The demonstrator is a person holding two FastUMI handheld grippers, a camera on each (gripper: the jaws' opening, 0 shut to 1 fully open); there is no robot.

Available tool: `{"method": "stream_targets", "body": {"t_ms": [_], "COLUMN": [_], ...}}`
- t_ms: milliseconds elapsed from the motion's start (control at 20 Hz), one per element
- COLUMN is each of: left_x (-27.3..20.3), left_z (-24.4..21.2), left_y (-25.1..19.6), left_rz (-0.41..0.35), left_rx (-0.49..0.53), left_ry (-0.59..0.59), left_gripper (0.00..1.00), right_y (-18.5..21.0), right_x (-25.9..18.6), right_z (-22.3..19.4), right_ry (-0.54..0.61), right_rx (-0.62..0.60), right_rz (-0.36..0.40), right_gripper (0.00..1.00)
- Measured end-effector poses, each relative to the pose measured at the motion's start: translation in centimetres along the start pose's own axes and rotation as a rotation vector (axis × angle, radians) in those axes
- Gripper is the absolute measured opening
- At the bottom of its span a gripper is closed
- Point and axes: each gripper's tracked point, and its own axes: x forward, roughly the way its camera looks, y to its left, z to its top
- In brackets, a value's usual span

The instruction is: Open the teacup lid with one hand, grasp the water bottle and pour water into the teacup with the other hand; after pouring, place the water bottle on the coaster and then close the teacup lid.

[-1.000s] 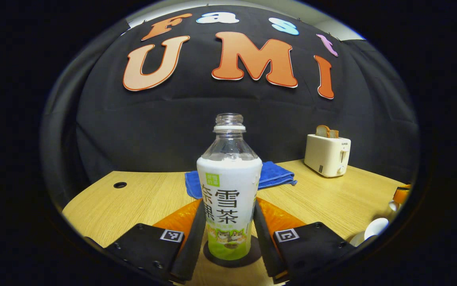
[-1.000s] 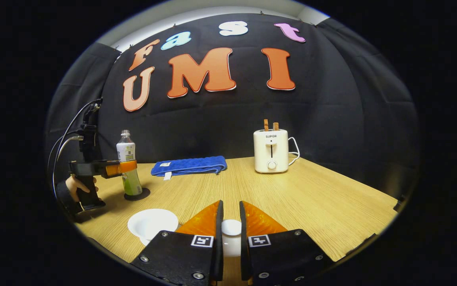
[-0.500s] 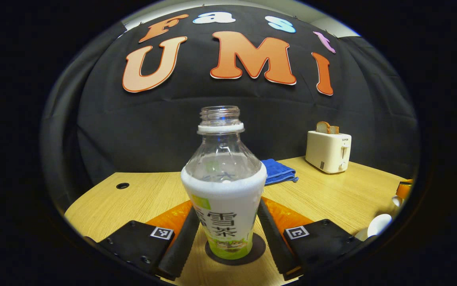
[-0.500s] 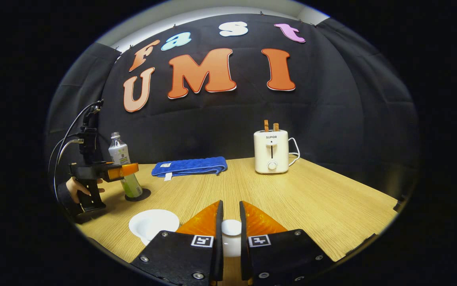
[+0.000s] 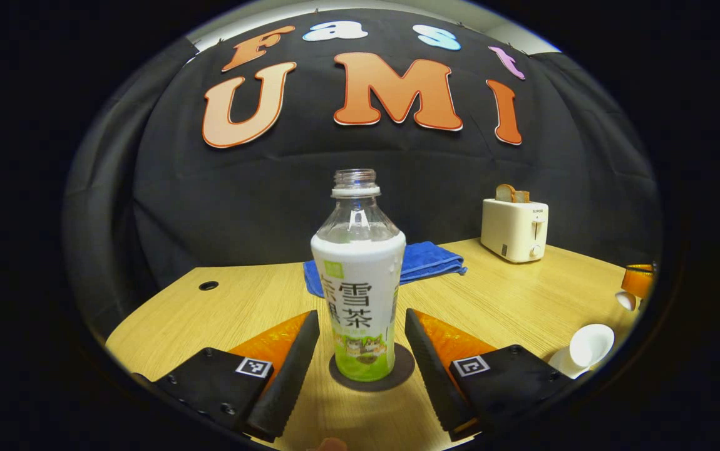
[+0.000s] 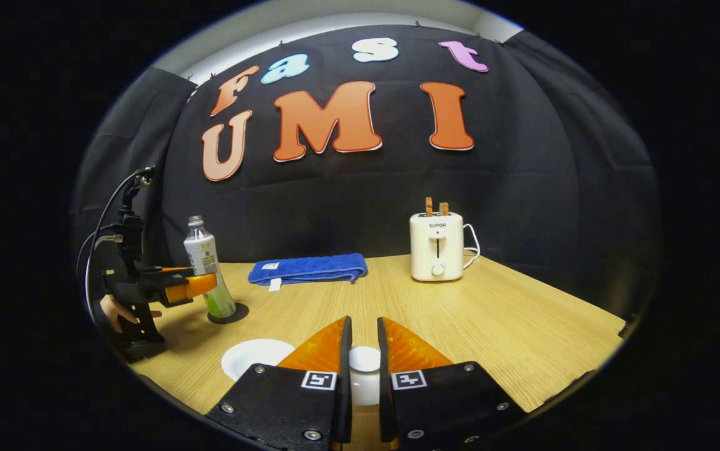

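Left gripper view: left gripper (image 5: pixel 359 351) released, fingers apart beside clear capless water bottle with white-green label (image 5: pixel 360 294), upright on dark round coaster (image 5: pixel 397 374) near wooden worktop's (image 5: pixel 510 300) front edge.

Right gripper view: right gripper (image 6: pixel 364 369) clenched on white teacup lid (image 6: pixel 364 359).

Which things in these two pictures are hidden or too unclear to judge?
- Teacup lid, right gripper view: the right claw covers its sides; only a white part shows between the fingers.
- Teacup, left gripper view: at the picture edge; contents cannot be told.
- Water bottle: water level hidden behind the label.
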Motion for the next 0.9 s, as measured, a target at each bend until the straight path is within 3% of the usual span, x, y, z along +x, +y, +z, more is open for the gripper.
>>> {"method": "stream_targets", "body": {"t_ms": [450,900], "left_x": [-5.6,-8.1], "left_z": [0.1,0.1], "left_y": [1.6,4.5], "left_rz": [0.030,0.078], "left_rx": [0.000,-0.019], "left_ry": [-0.029,-0.042], "left_gripper": [0.87,0.89], "right_y": [7.5,9.7], "right_x": [0.8,2.1], "right_z": [-0.3,-2.5], "right_ry": [0.017,0.072], "right_rx": [-0.005,-0.042], "right_rz": [0.136,0.157], "right_gripper": [0.17,0.19]}}
